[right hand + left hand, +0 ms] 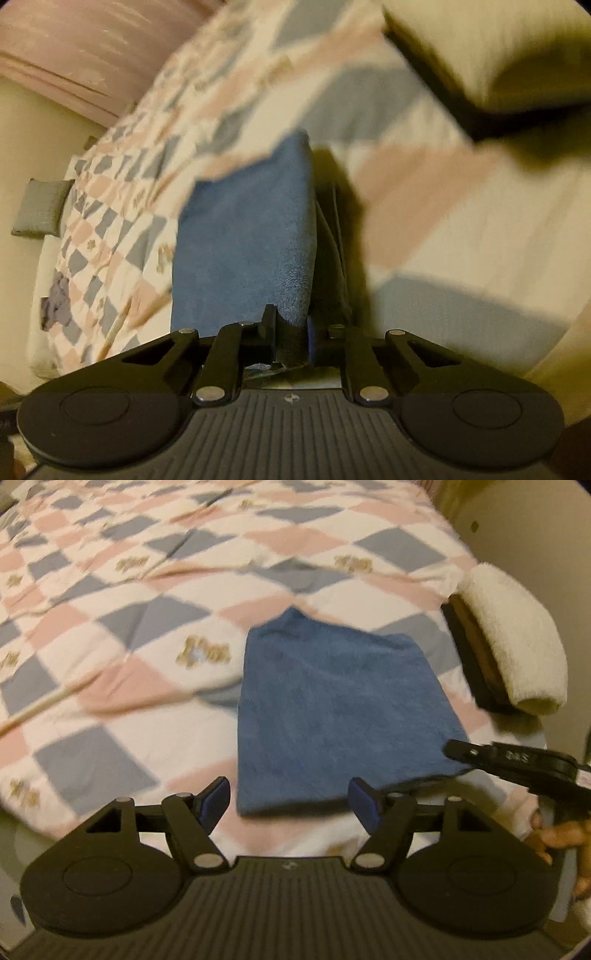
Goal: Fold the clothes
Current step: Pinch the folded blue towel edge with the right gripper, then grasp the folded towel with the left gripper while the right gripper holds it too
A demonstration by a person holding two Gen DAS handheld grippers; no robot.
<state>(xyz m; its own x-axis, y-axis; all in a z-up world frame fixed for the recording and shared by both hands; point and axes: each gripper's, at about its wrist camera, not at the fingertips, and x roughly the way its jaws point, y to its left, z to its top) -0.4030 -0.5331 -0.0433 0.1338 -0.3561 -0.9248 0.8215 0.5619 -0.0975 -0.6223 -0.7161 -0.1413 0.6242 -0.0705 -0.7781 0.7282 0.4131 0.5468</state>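
Left wrist view: the blue cloth (332, 716) lies flat on the quilted bed (110, 635), already folded into a neat rectangle, its near edge just ahead of the left tool (290, 805). That tool hangs wide open, pads either side of the near left corner, nothing between them. On the right, the right tool (517, 771) reaches in at the cloth's near right corner, a hand (557, 842) behind it. A white fluffy roll (513, 638) sits over something dark at the bed's right edge, close to the cloth's far right side.

The risk here, I'd say: only one corner is caught. If the right side lifts before the left tool bites, the cloth drags askew and the layers slide apart. The left pads also straddle the corner narrowly, so a close could catch just the top layer, or pinch quilt along with it.

Right wrist view: the right tool (290, 332) is clamped on the cloth (243, 243), a dark fold of fabric squeezed between the pads. The grip looks to sit right at the edge, so a quick pull could slip it free. The picture is blurred, and I can't tell how many layers are held. A pale cushion-like shape (498, 48) looms far right; a wide swing could brush it.
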